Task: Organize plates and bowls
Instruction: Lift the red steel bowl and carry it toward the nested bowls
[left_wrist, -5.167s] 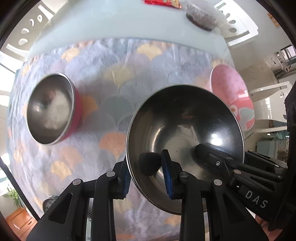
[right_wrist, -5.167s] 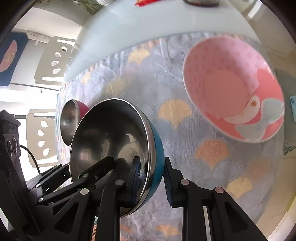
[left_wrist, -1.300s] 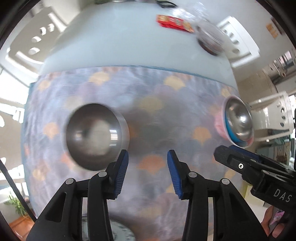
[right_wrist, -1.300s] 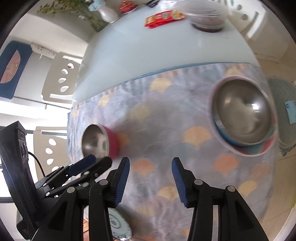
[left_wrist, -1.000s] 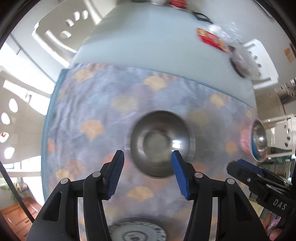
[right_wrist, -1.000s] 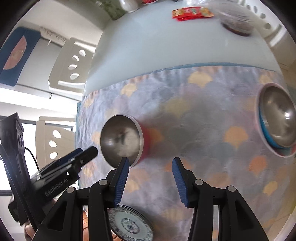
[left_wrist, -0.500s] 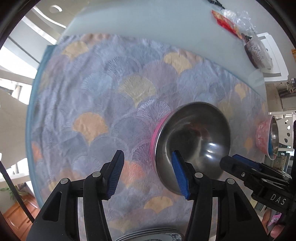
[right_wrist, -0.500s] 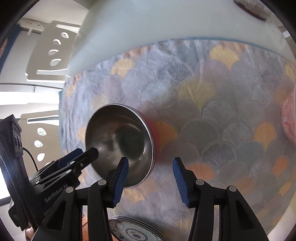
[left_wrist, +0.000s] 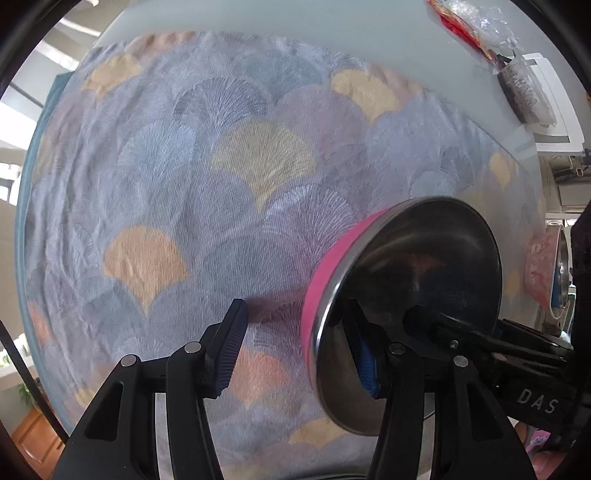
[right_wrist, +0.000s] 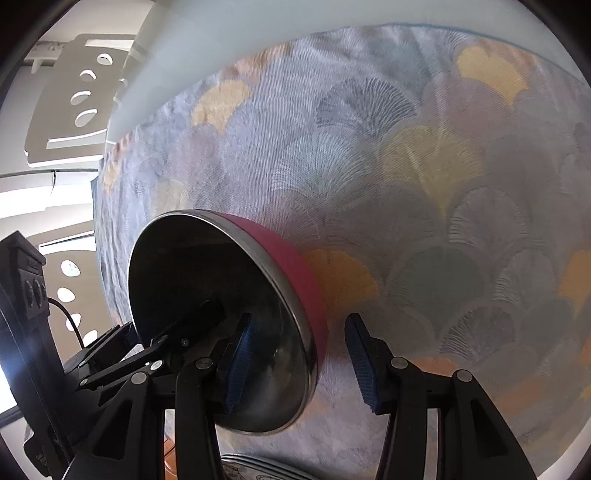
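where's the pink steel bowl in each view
Left wrist: pink steel bowl lower right, its rim between the left hand-held gripper fingers.
Right wrist: lower left, rim between the right hand-held gripper fingers.
Shared landmark: fan-patterned cloth.

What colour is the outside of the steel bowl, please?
Pink outside the bowl, clearest in the left wrist view.

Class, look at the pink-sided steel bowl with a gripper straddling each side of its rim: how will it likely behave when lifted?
The pink-sided steel bowl looks rigid, so it should hold its shape. Its polished inside may slip against the pads. With the left gripper and right gripper on opposite edges, tipping seems unlikely.
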